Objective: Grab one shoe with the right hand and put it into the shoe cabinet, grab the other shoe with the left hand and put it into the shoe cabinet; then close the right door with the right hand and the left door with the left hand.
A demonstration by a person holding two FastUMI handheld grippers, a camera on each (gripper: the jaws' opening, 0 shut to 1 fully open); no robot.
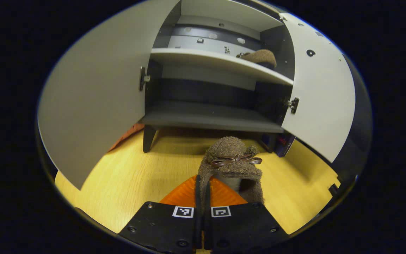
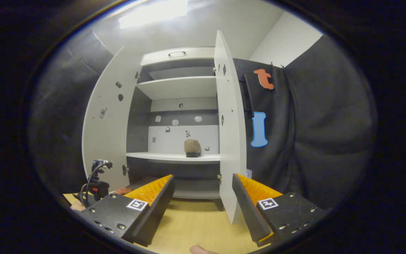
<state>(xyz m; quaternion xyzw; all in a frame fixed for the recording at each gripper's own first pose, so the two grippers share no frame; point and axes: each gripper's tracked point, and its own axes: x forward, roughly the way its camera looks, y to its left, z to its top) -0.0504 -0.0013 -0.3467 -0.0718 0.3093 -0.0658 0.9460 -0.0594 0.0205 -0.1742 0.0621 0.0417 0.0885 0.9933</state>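
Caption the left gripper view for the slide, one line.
Left gripper shut on a fuzzy brown bow-trimmed shoe before the open white shoe cabinet, matching brown shoe already shelved.

Wood-grain floor [image 1: 129, 176] is running under everything, pale and yellowish. Black cloth [image 2: 315, 141] is hanging along the wall, folds showing. White wall [image 2: 287, 38] and ceiling are rising above; ceiling light [image 2: 153, 12] is glaring overhead.
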